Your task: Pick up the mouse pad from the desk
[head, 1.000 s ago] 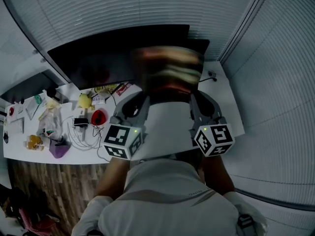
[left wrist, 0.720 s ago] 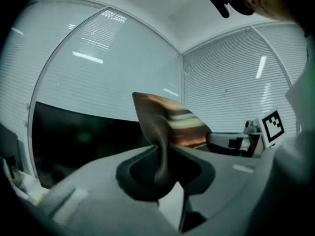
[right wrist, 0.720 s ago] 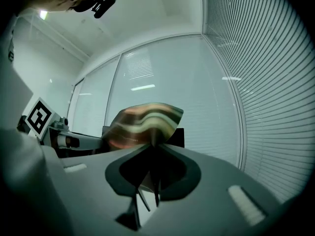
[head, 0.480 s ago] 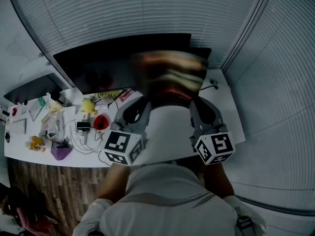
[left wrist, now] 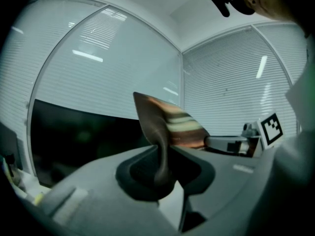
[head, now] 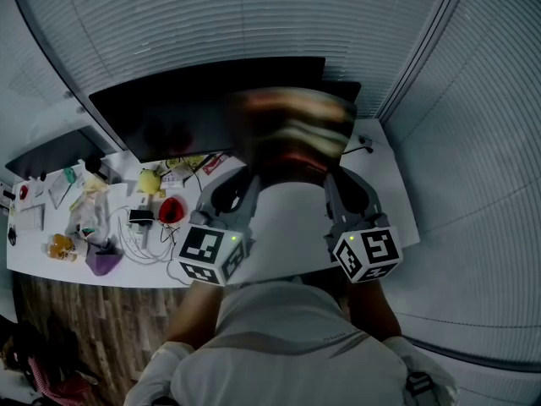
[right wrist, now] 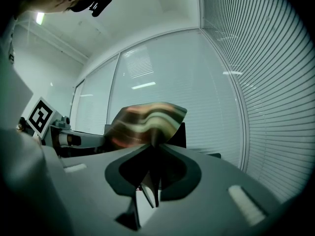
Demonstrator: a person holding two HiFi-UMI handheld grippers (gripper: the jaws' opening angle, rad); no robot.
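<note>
The mouse pad [head: 289, 132], striped in brown, cream and orange, hangs in the air above the white desk [head: 397, 218], in front of the dark monitor [head: 169, 112]. Its image is blurred in the head view. My left gripper [head: 247, 181] is shut on its left edge and my right gripper [head: 331, 179] is shut on its right edge. In the left gripper view the pad [left wrist: 172, 124] rises bent from the pinching jaws of the left gripper [left wrist: 161, 167]. In the right gripper view the pad [right wrist: 142, 121] curls up out of the right gripper [right wrist: 153, 173].
The desk's left half holds clutter: a red object [head: 170, 209], a yellow one [head: 150, 178], a purple one [head: 103, 259] and white cables [head: 139, 237]. A second dark screen [head: 51, 149] stands at far left. Slatted blinds [head: 254, 15] close off the back and right.
</note>
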